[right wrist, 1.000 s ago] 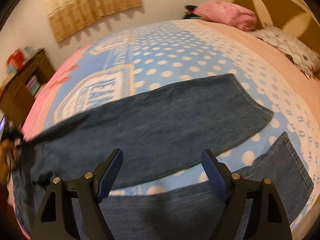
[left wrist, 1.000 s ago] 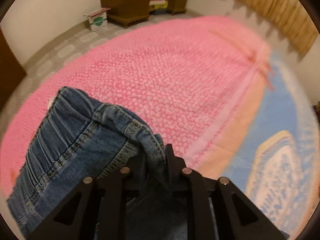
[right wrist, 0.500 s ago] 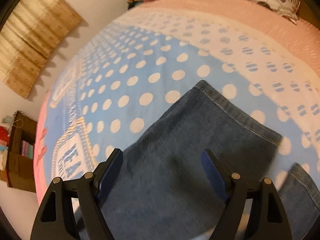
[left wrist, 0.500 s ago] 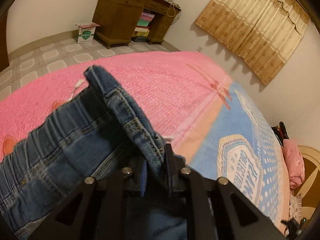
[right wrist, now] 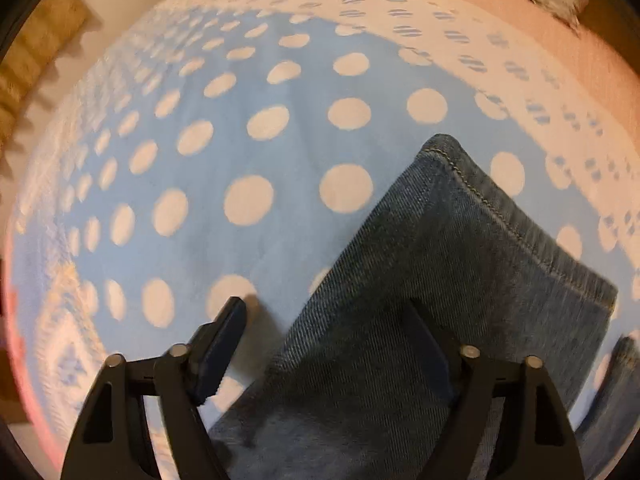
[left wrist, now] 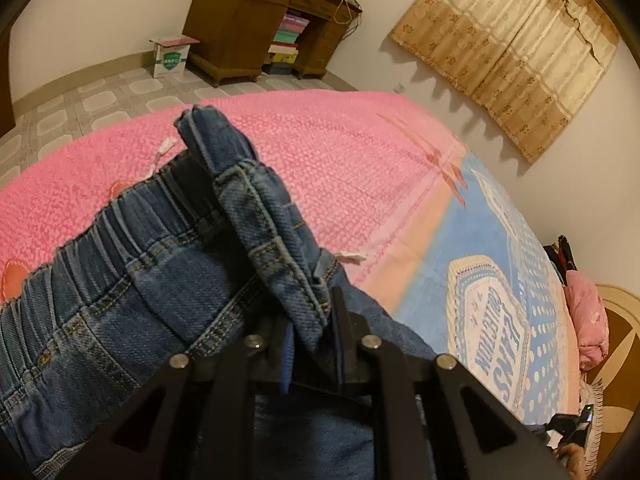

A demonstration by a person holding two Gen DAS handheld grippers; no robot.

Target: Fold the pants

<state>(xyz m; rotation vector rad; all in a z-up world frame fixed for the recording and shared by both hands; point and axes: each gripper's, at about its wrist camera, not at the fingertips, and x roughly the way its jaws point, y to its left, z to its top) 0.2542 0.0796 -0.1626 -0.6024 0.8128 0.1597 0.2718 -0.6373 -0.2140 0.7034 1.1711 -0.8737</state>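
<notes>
While the left gripper (left wrist: 310,320) keeps its jaws clenched on a bunched fold of the jeans (left wrist: 160,280) at the waistband, the cloth now stands higher than a second ago: the gathered denim rises from the lower left of the frame toward the centre, and the elastic waist hangs off to the left above the pink end of the bed (left wrist: 340,152). That lift suggests the waist end is being carried up and over, ready to be laid along the legs.

Over in the right wrist view, the right gripper (right wrist: 324,344) has its jaws spread wide and grasping nothing. It has swung from the middle of the trouser leg to its far end, so the hem (right wrist: 516,220) now lies in the right half of the frame, flat on the blue spotted bedcover (right wrist: 200,152). One finger hangs over the cover, the other over the denim, so this gripper looks set to pin or take the leg end for the fold.
</notes>
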